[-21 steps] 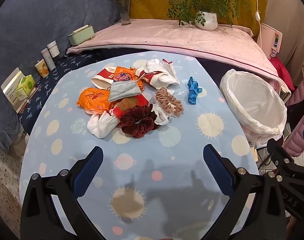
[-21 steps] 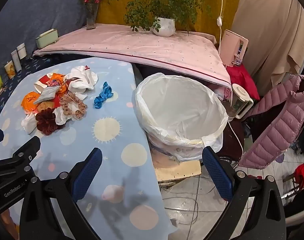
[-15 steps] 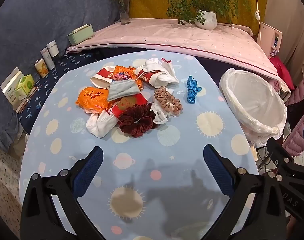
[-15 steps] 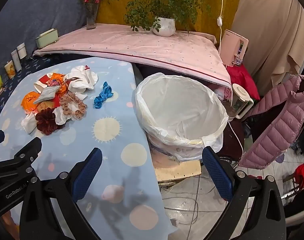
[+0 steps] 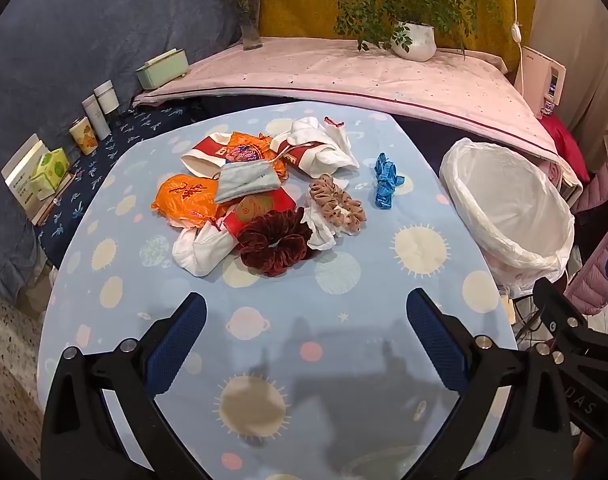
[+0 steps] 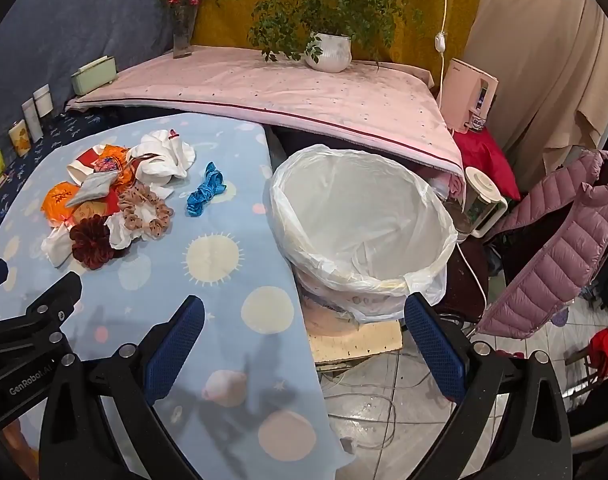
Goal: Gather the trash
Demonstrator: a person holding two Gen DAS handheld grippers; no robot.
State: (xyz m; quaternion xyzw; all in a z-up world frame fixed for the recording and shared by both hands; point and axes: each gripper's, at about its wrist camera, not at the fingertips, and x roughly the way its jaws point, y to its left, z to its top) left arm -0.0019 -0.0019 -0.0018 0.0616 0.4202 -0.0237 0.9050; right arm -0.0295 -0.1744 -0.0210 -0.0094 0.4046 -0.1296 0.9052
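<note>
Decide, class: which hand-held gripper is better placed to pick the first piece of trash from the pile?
Left. The left hand-held gripper is open and faces the pile head-on, while the right hand-held gripper points toward the lined bin, with the pile off to its side.

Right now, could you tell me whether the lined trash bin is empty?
Empty as far as visible: the trash bin shows only bare white liner inside, with all the clutter on the table.

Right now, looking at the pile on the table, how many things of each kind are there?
Scrunchies: 2, maroon and tan
Orange wrappers: 2
Red packet: 1
Grey mask: 1
Blue ribbon: 1
White cloths or bags: about 4, overlapping, count unsure
Total: about 11
</note>
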